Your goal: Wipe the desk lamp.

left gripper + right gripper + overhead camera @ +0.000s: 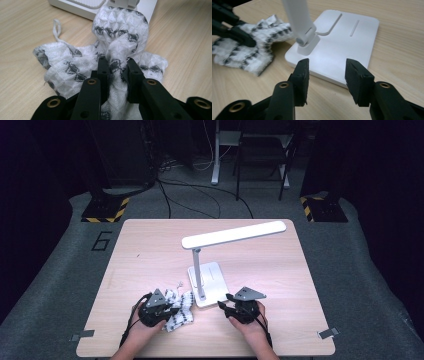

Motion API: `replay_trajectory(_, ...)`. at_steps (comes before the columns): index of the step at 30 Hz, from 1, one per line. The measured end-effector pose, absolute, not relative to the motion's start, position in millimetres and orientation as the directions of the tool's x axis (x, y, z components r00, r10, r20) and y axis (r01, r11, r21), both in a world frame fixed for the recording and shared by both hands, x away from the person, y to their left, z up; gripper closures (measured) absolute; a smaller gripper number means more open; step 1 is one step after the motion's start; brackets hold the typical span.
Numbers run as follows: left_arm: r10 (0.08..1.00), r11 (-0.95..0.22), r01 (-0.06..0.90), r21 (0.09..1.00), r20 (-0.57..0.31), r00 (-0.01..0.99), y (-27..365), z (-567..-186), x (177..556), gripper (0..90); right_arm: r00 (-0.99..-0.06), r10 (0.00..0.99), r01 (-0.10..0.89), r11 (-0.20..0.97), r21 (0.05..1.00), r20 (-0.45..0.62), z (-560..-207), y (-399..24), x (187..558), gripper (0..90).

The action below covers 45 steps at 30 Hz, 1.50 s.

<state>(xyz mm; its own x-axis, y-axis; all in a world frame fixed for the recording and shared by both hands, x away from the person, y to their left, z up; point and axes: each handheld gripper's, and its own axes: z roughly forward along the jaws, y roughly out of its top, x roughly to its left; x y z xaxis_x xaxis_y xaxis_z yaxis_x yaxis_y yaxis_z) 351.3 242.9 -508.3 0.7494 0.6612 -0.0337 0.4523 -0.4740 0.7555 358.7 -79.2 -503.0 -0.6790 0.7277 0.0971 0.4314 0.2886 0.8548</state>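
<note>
Left tool (117,67): its two black jaws are clamped on a bunched fold of the white cloth, which fills the gap between them; in the high view it sits at the near left of the worktop, held in the person's left hand (150,322).
White cloth (117,37): a waffle-knit cloth with a grey diamond pattern, crumpled on the worktop just left of the lamp base; one fold rises up between the left tool's jaws, the rest spreads flat to both sides, and a thin hanging loop (57,28) lies on the wood at its far left edge.
Right tool (326,75): jaws parted with nothing between them, no pad touching anything; it hovers just in front of the near edge of the lamp base, held in the person's right hand (250,322).
Desk lamp (234,234): white, with a long flat head reaching to the right over the worktop, an upright stem and a flat rectangular base (342,42) standing near the middle of the worktop, between the two tools.
Stem hinge (305,37): joins the stem to the base at the corner nearest the cloth.
Worktop (150,250): light wood, with metal clips at the near corners.
Surroundings: dark room, grey floor, cables behind the worktop.
</note>
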Motion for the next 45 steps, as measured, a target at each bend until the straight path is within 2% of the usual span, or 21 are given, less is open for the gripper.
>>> replay_trajectory(9,0.671,-0.419,0.434,0.797,-0.050,0.740,250.3,-495.3,344.6,76.8,-0.617,0.777,0.533,0.293,0.794,0.128,-500.1,-74.6,401.9,54.2)
replay_trajectory(13,0.672,-0.368,0.444,0.817,-0.097,0.734,257.6,-489.1,344.0,76.7,-0.607,0.787,0.526,0.297,0.797,0.107,-510.2,-65.8,417.8,54.4)
replay_trajectory(16,0.675,-0.352,0.433,0.830,-0.095,0.731,261.5,-483.5,343.1,76.5,-0.606,0.792,0.510,0.317,0.800,0.073,-515.0,-62.4,419.4,53.5)
replay_trajectory(18,0.678,-0.334,0.426,0.841,-0.100,0.729,263.7,-478.4,342.7,76.5,-0.588,0.806,0.521,0.311,0.795,0.070,-517.1,-61.2,419.4,48.9)
replay_trajectory(21,0.682,-0.313,0.421,0.851,-0.107,0.724,266.1,-467.9,342.8,76.5,-0.561,0.821,0.546,0.271,0.793,0.106,-520.4,-63.4,424.0,41.0)
replay_trajectory(26,0.690,-0.289,0.400,0.870,-0.100,0.716,266.9,-452.1,344.8,76.5,-0.545,0.818,0.580,0.210,0.787,0.184,-523.5,-66.7,430.1,43.2)
replay_trajectory(31,0.677,-0.285,0.350,0.892,-0.071,0.733,261.3,-422.7,348.0,76.6,-0.572,0.800,0.565,0.224,0.794,0.181,-524.6,-63.9,432.9,44.5)
replay_trajectory(45,0.639,-0.280,0.243,0.929,-0.008,0.769,245.7,-337.0,353.9,76.6,-0.565,0.784,0.617,0.193,0.763,0.259,-525.2,-67.4,440.1,43.9)
